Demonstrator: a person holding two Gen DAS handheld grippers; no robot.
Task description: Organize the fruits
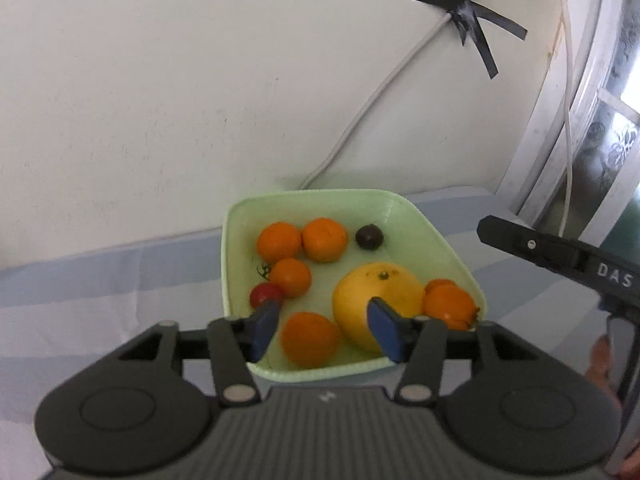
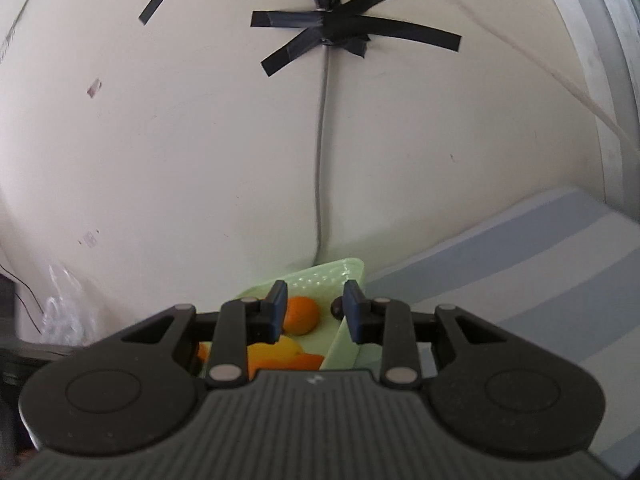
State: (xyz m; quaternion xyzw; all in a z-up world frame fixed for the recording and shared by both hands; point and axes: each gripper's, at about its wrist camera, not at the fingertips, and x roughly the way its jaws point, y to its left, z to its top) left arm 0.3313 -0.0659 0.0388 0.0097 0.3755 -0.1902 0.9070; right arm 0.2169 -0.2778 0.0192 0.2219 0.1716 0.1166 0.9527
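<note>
A pale green tray (image 1: 400,220) on a blue-striped cloth holds several oranges, a big yellow grapefruit (image 1: 368,300), a red tomato (image 1: 262,294) and a dark round fruit (image 1: 369,237). My left gripper (image 1: 324,330) hangs open over the tray's near edge. One orange (image 1: 310,338) lies between and below its blue pads, which do not touch it. One black finger (image 1: 532,246) of the right gripper shows beyond the tray's right rim. In the right wrist view my right gripper (image 2: 316,312) stands narrowly open and empty above the tray (image 2: 320,276), with an orange (image 2: 300,314) beyond it.
The tray sits close against a white wall with a grey cable (image 1: 360,120) taped to it by black strips. A window frame (image 1: 560,128) rises at the right. Striped cloth (image 1: 100,280) spreads to the left of the tray. Crumpled clear plastic (image 2: 60,304) lies at the far left.
</note>
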